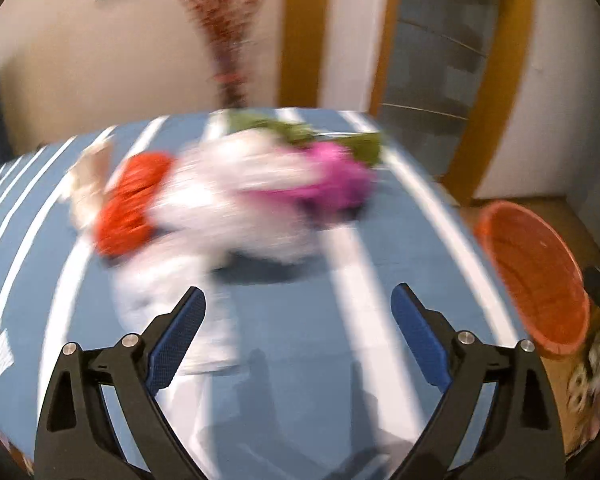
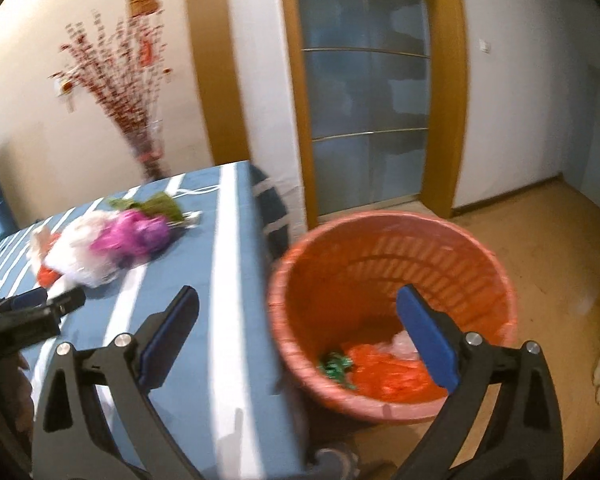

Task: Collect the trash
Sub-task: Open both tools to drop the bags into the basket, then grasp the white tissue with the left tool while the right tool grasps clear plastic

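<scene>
Left tool: I hold it spread and empty, over the table.
Trash: piled straight ahead of it, long axis left-right; left is nearer.
Right tool: spread, empty, over the bin.

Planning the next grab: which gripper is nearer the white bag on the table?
Left. The left gripper faces the white bag directly over the table; the right gripper hangs at the table edge by the orange bin.

Blue-and-white striped tablecloth, vase of red-blossom branches by wall, wood-framed glass door
</scene>
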`<state>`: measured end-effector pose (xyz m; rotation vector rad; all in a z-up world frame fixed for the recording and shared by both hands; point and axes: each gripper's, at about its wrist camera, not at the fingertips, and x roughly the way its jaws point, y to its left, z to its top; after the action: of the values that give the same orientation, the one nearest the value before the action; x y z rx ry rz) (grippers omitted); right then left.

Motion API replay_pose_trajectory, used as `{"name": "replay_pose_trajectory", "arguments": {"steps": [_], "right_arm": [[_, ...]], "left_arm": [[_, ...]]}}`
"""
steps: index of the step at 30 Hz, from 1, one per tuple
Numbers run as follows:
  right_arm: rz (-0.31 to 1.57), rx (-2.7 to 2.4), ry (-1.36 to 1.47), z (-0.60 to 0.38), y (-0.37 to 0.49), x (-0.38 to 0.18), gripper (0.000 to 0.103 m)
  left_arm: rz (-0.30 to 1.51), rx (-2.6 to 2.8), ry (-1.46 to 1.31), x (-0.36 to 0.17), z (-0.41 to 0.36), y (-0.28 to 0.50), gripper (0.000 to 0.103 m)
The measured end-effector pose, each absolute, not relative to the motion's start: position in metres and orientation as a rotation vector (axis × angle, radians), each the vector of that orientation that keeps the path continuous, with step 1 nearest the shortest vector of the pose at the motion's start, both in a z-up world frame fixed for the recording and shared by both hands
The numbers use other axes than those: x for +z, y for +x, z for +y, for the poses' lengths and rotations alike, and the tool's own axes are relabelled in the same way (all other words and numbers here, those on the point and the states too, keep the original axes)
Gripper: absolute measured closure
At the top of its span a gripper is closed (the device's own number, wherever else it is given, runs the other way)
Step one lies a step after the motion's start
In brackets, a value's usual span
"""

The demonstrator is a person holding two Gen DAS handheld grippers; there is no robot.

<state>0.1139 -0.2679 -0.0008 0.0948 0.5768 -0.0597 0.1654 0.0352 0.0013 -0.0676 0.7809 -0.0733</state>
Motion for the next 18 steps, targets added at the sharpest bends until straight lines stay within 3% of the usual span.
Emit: {"name": "replay_pose_trajectory", "arguments": {"steps": [7,18], "right_arm": [[0.586,0.034,0.054,-0.209,0.125,0.0,0.006],[0.605,0.133,-0.009,-0.134,0.158,-0.004,0.006]], "left_arm": [[0.738,0.197,-0.102,0.0,0.143,0.178,0.006],[0.721,0.256,-0.146,-0.001,0.209,0.245,0.006]]}}
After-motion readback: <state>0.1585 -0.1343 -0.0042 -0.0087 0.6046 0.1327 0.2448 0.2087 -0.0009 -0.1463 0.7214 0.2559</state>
